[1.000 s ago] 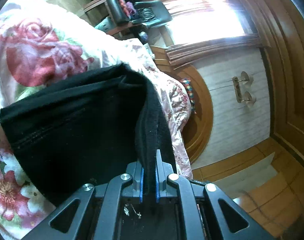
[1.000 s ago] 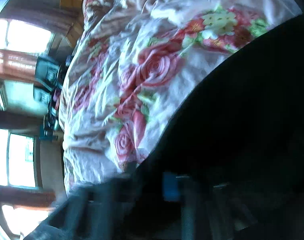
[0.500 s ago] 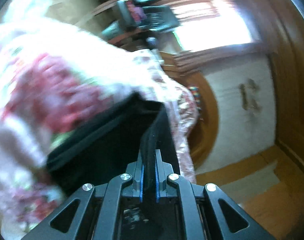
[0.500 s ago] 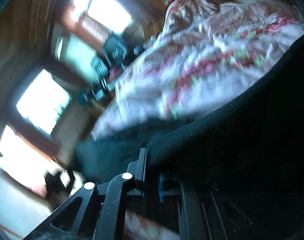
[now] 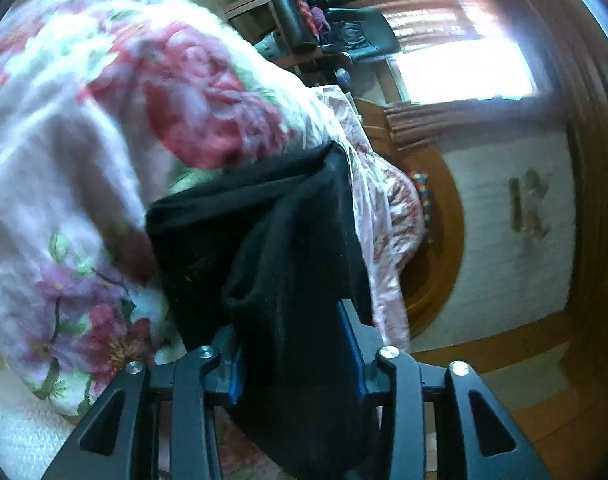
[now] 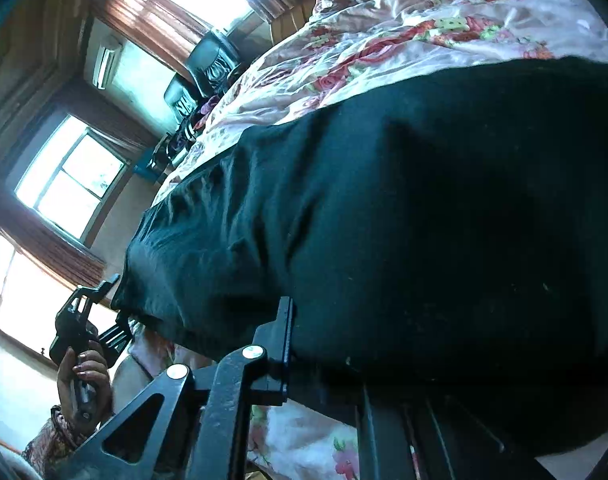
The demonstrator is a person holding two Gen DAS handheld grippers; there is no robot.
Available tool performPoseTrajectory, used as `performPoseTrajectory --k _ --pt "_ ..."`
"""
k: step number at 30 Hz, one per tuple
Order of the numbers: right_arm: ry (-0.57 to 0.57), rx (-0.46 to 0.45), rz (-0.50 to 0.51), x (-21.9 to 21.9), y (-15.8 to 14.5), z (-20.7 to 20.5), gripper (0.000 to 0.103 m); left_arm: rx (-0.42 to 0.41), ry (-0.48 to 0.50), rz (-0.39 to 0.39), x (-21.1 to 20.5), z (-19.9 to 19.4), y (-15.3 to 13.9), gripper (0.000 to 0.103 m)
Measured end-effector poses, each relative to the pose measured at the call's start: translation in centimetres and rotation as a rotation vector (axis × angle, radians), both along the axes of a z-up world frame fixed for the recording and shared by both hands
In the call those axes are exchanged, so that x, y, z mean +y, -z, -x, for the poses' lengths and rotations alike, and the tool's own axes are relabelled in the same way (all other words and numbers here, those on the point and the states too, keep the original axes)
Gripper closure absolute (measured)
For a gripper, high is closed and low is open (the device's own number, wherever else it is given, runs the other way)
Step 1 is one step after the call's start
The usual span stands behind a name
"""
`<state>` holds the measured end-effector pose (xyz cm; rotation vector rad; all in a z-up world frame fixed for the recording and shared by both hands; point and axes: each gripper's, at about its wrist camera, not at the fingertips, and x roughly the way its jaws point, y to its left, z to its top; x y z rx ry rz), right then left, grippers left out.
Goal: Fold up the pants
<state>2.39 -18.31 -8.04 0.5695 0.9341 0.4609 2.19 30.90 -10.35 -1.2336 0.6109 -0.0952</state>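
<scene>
Black pants (image 5: 264, 220) lie on a floral bedspread (image 5: 104, 120), one bunched edge running back between the jaws of my left gripper (image 5: 292, 344). Those jaws are opening, and the fabric sits loosely between the blue pads (image 5: 234, 372). In the right wrist view the pants (image 6: 423, 200) fill most of the picture and drape over my right gripper (image 6: 323, 344), which is shut on their near edge. One of its fingers (image 6: 284, 340) shows; the other is hidden under cloth. At the pants' far corner the left gripper (image 6: 104, 292) appears, held by a hand (image 6: 84, 376).
The bedspread (image 6: 383, 32) is rumpled beyond the pants. Black chairs (image 5: 335, 12) stand past the bed by a bright window (image 5: 463, 72). A white cupboard door (image 5: 503, 240) in a wooden frame and wooden floor lie right of the bed.
The left jaws, clamped on the pants edge before, have spread apart. The right gripper has swung sideways and rolled with the fabric, bringing the windows and the left gripper into its view.
</scene>
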Motion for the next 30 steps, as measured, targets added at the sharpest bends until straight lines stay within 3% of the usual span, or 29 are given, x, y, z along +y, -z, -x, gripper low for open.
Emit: performPoseTrajectory --k 1,4,6,9,14,16,19,22,24,26,29,30 --pt "0.009 0.007 -0.010 -0.2 0.0 -0.2 0.088 -0.002 -0.002 -0.009 -0.1 -0.1 -0.3 0.083" --pt "0.062 0.004 -0.049 -1.4 -0.3 -0.3 0.084 0.009 -0.011 -0.034 -0.4 0.1 -0.9 0.095" --pt "0.103 -0.004 -0.056 -2.5 -0.5 -0.3 0.086 0.024 -0.018 -0.066 -0.4 0.5 -1.4 0.095" --pt "0.085 -0.056 0.039 -2.3 -1.4 -0.2 0.092 0.033 -0.049 -0.113 -0.1 0.8 -2.4 0.097" --pt "-0.012 -0.196 0.173 0.3 -4.6 1.7 0.095 0.019 -0.080 -0.141 1.4 1.0 -4.6 0.097" --pt "-0.041 -0.230 0.173 0.9 -5.4 2.4 0.095 0.020 -0.079 -0.171 1.5 1.1 -5.1 0.097" --pt "-0.081 -0.206 0.170 1.4 -4.6 2.8 0.095 0.058 -0.101 -0.204 1.8 1.3 -4.5 0.097" --pt "-0.082 -0.149 0.222 1.5 -2.2 2.5 0.095 0.159 -0.113 -0.206 1.7 1.5 -2.4 0.095" --pt "-0.077 -0.111 0.232 1.5 -1.1 2.2 0.095 0.227 -0.108 -0.241 1.2 1.5 -1.3 0.093" --pt "-0.076 -0.109 0.229 1.4 -1.1 2.1 0.095 0.236 -0.114 -0.285 0.7 1.6 -1.6 0.088" --pt "-0.078 -0.105 0.213 1.0 -1.4 2.0 0.086 0.237 -0.170 -0.354 0.3 2.2 -3.1 0.081" --pt "-0.063 -0.102 0.204 0.6 -1.6 2.0 0.077 0.234 -0.216 -0.375 0.2 2.8 -3.8 0.081"
